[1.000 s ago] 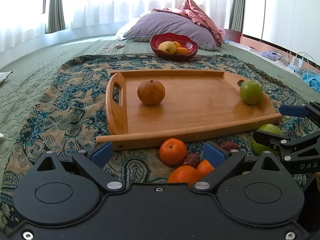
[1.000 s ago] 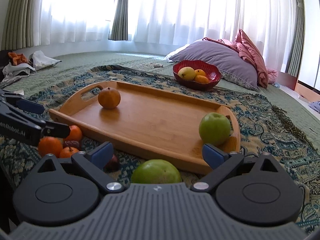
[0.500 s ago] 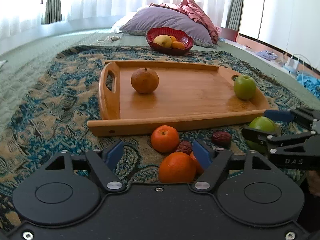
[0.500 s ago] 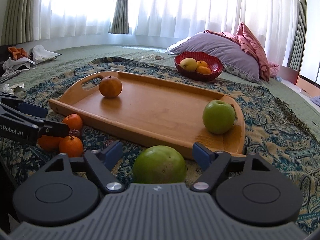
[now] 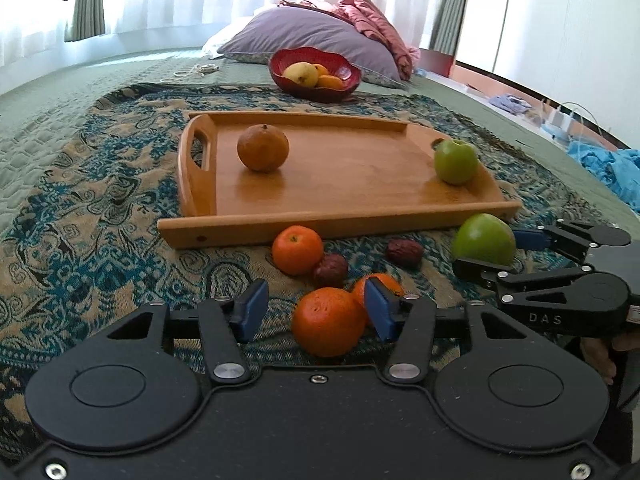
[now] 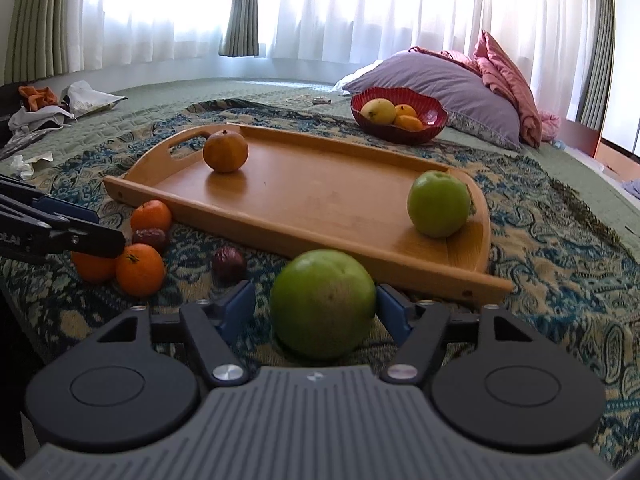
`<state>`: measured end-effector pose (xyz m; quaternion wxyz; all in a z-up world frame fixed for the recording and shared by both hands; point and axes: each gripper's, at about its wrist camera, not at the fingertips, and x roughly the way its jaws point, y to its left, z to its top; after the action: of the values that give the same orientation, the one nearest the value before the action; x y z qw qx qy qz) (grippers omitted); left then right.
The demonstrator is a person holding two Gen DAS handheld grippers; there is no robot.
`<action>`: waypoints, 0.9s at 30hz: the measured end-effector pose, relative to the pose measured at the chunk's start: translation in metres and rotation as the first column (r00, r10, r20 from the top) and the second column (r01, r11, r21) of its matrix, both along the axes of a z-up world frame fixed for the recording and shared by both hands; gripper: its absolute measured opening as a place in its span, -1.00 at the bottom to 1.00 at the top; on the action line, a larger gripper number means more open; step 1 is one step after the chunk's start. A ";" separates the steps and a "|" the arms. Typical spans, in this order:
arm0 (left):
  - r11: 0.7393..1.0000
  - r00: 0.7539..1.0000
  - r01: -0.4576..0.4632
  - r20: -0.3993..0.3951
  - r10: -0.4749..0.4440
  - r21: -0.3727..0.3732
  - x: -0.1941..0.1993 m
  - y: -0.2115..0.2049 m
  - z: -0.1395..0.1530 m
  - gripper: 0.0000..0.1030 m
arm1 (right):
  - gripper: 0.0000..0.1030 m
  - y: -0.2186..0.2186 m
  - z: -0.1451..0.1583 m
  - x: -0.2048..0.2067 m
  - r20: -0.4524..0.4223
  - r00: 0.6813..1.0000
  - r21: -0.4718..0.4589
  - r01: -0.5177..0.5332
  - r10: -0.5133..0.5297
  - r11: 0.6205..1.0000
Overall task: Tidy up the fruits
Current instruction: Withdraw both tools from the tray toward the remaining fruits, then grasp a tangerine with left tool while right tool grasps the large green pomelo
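My left gripper (image 5: 316,312) is closing around a large orange (image 5: 328,322) that lies on the patterned blanket. The right pad is at its skin and a gap shows at the left pad. My right gripper (image 6: 316,312) is closing around a big green fruit (image 6: 323,304), with its left pad still apart from it. Just ahead lies a wooden tray (image 5: 200,236) with a brownish orange (image 5: 263,148) and a green apple (image 5: 456,161) on it. A mandarin (image 5: 298,250), a second orange (image 5: 384,282) and two dark dates (image 5: 330,270) lie in front of the tray.
A red bowl (image 5: 348,80) with yellow and orange fruit stands beyond the tray, before a purple pillow (image 5: 320,40). Clothes and paper (image 6: 60,108) lie far left on the green cover. Blue cloth (image 5: 608,168) and cables lie at the right.
Both pairs of jaws have narrowed. The left gripper tipped down and the orange came between its pads. The green fruit moved further in between the right pads.
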<state>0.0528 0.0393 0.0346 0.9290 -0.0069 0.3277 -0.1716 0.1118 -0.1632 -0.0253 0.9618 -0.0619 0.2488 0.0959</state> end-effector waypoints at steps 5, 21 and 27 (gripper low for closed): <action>0.999 1.000 0.019 -0.008 -0.019 -0.027 -0.009 0.004 -0.008 -0.01 | 0.48 -0.005 -0.004 -0.004 -0.018 1.000 0.016 0.010 -0.010 1.000; 1.000 1.000 -0.004 0.023 0.004 -0.009 -0.018 0.002 -0.014 -0.30 | 0.15 -0.007 -0.007 -0.005 -0.023 0.999 0.039 0.023 -0.022 0.999; 0.997 0.995 -0.053 0.088 0.048 0.048 -0.026 0.004 -0.016 -0.30 | 0.14 -0.007 -0.007 -0.007 -0.016 0.999 0.048 0.029 -0.028 0.998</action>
<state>0.0270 0.0429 0.0183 0.9464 0.0156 0.2908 -0.1399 0.1047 -0.1706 -0.0323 0.9624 -0.0342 0.2544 0.0886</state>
